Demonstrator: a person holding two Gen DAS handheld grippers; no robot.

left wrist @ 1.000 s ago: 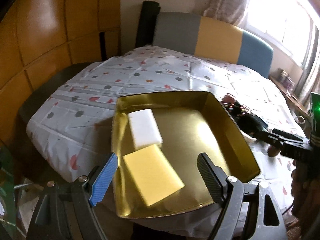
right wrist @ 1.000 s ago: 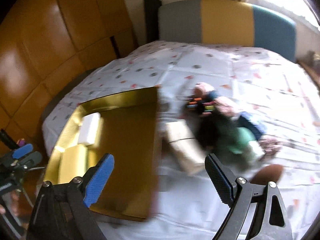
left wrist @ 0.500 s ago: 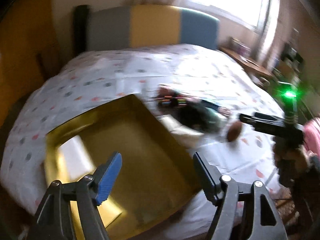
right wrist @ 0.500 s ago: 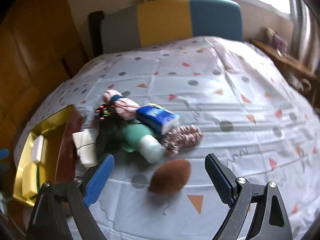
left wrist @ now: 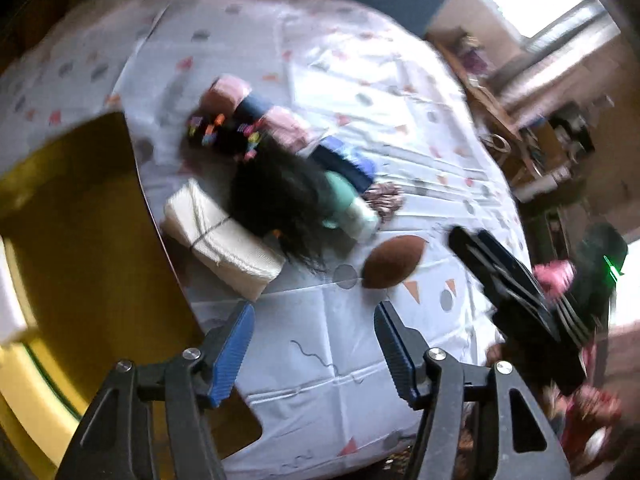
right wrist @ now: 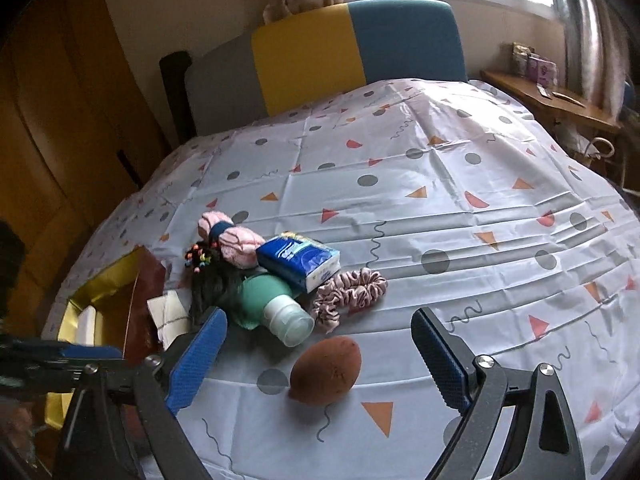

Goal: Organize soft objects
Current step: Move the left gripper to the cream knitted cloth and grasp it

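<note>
Near the bed's (right wrist: 440,184) front edge, the right hand-held gripper (right wrist: 316,354) hung spread over the brown sponge (right wrist: 326,376), reach step, next closing on it; left hand-held gripper (left wrist: 314,350) spread, empty.

blue tissue pack (right wrist: 298,261), print unreadable, no legible text

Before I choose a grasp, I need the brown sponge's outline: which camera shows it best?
The right wrist view: the brown sponge is sharp and whole, lying alone on the tablecloth ahead of the open right gripper. The left wrist view shows it too, but motion-blurred, beyond the open left gripper.
</note>
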